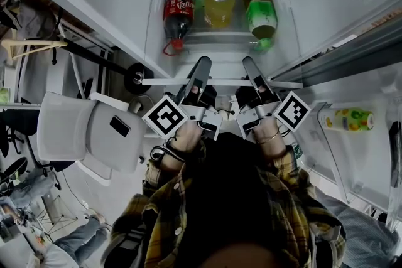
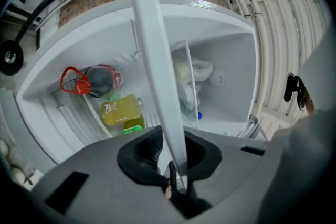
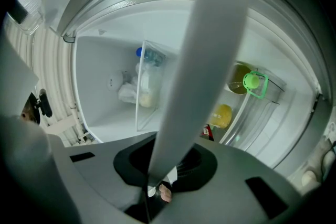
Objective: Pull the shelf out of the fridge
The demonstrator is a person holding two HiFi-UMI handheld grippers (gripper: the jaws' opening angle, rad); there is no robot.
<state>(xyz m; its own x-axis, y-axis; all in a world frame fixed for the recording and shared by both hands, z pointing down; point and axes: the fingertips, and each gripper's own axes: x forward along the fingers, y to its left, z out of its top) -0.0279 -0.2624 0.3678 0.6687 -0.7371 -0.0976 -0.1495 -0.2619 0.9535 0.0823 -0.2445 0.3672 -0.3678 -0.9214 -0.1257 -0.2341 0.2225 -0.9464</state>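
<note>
- Shelf (image 1: 223, 81) sits at the mouth of the open fridge (image 1: 326, 3), its white front rim pinched by both tongs.
- Left tongs (image 1: 203, 64) clamp the rim left of centre.
- Right tongs (image 1: 249, 64) clamp it just beside them, right of centre.
- Beyond the rim, a cola bottle (image 1: 178, 16), a yellow bottle (image 1: 218, 8) and a green bottle (image 1: 259, 12) lie side by side.

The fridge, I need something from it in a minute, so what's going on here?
A person stands at the open fridge with a hand-held gripper in each hand. The left hand-held gripper and the right hand-held gripper are both clamped side by side on the white front edge of the shelf, ready to pull it out. A cola bottle, a yellow bottle and a green bottle lie in the fridge beyond that edge.
</note>
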